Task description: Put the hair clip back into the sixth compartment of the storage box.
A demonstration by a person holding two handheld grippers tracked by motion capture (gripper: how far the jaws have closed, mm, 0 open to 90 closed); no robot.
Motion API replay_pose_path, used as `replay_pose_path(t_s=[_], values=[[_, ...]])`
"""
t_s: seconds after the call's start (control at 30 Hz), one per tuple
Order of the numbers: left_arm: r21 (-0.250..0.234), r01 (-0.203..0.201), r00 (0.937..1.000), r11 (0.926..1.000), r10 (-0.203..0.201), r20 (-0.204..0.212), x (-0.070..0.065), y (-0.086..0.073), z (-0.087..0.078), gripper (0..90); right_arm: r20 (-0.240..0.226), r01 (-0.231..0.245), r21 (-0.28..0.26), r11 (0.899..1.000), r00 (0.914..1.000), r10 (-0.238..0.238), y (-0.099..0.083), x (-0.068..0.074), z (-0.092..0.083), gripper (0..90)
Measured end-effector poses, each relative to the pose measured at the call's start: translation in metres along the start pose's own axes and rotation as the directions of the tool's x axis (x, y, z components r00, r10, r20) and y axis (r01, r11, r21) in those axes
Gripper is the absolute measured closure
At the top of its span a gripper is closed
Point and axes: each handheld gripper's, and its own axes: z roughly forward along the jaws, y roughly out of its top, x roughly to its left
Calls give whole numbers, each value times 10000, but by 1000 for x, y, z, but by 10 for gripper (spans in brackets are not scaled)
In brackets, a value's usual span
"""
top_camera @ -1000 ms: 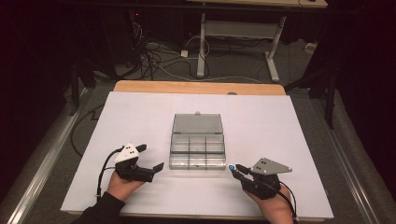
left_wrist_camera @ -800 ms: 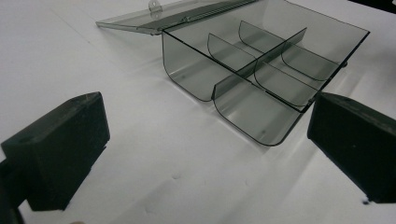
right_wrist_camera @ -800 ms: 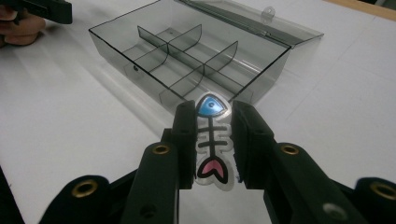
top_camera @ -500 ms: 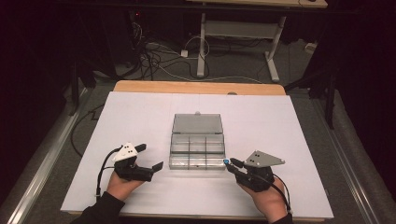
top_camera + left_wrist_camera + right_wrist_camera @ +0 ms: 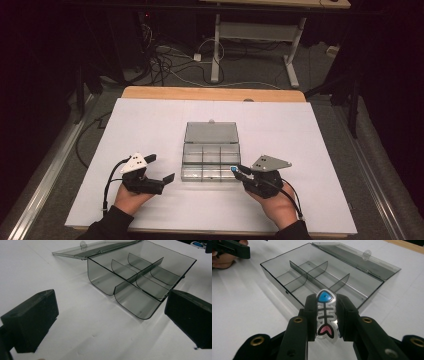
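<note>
A clear smoky plastic organizer box lies open in the middle of the white table, its lid folded flat behind it and its compartments bare. My right gripper is shut on a small fish-skeleton sticker with a blue head and pink tail, held just off the box's near right corner. My left gripper rests open on the table left of the box, its black pads wide apart with nothing between them.
The white sheet covers a wooden tabletop whose far edge shows. Beyond it are desk legs and loose cables on the floor. A metal rail runs along the left side.
My right gripper has moved left and slightly away from the person, bringing the fish sticker up to the box's near right corner. The left gripper has stayed put.
</note>
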Motion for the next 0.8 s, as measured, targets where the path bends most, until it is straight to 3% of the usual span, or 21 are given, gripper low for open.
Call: replay_pose_path(t_s=[0.37, 0.8], values=[[-16, 17, 10000, 10000, -17, 38, 0, 0, 0, 0, -149, 130, 220, 9997, 9998, -127, 8, 2, 16, 731], [-40, 8, 10000, 10000, -8, 49, 0, 0, 0, 0, -182, 259, 338, 9991, 9995, -253, 17, 2, 20, 730]])
